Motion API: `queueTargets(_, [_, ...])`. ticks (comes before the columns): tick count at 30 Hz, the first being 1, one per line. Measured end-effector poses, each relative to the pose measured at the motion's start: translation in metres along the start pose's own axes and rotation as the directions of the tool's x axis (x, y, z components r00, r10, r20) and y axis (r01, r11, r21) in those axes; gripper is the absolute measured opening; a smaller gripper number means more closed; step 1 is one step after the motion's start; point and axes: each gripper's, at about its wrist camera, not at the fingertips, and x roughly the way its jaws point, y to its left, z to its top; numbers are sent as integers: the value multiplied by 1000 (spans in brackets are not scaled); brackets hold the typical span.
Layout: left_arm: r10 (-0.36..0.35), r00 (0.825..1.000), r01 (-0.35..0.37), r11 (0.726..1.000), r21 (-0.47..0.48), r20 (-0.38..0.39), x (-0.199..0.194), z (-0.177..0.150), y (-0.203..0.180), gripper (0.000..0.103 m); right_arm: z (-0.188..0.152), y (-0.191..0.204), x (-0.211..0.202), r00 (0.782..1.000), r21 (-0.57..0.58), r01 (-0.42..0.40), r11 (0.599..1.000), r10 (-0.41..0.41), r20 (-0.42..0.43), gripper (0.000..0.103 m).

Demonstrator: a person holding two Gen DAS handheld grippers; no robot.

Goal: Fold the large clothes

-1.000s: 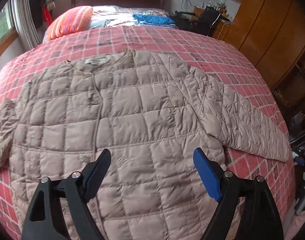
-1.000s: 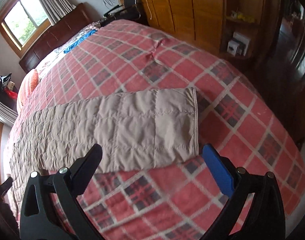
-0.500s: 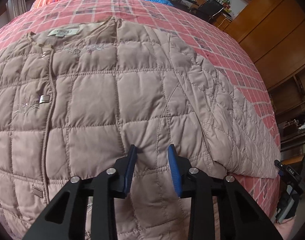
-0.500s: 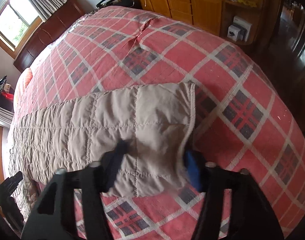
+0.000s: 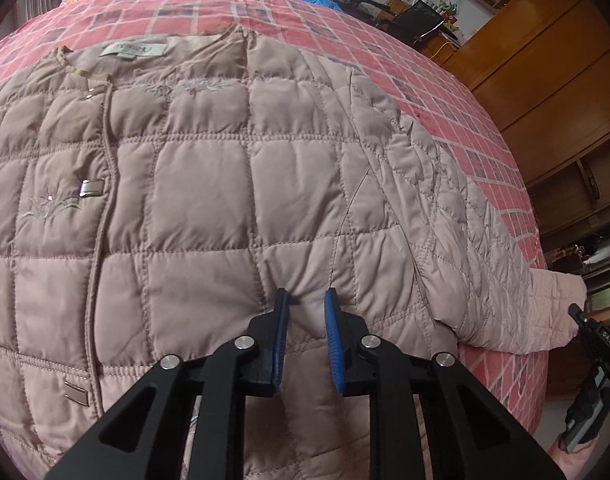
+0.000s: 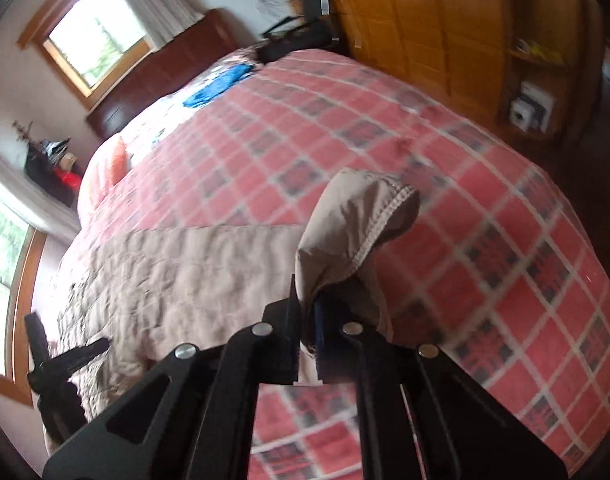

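Pinning a pinch of jacket [image 5: 209, 208] near its right armpit with the left gripper [image 5: 307, 312] — keep that anchored on the bed [image 6: 485, 216] while the right gripper [image 6: 305, 320], clamped on the sleeve cuff [image 6: 357, 220], swings it left across the chest.

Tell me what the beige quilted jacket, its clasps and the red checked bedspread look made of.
Beige quilted jacket: smooth, faintly shiny woven shell, probably nylon or polyester, padded; stitched squares puff up.
Silver clasps: bright reflective bars, likely metal.
Red checked bedspread: matte woven cloth, possibly cotton; blur leaves it open.
The right hand-held gripper pinches the sleeve cuff, which bends softly.
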Motion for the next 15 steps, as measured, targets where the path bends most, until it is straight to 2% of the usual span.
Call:
queueTargets(4, [1, 1000, -1, 1000, 3, 0, -2, -1, 0, 20, -3, 55, 17, 998, -111, -58, 992, 55, -36, 4])
queueTargets(8, [-2, 1000, 2, 1000, 8, 0, -3, -2, 2, 19, -12, 101, 45, 995, -184, -68, 980, 52, -88, 4])
queueTargets(15, [2, 1000, -2, 1000, 18, 1, -2, -1, 1, 19, -24, 131, 86, 986, -249, -48, 967, 6, -166, 5])
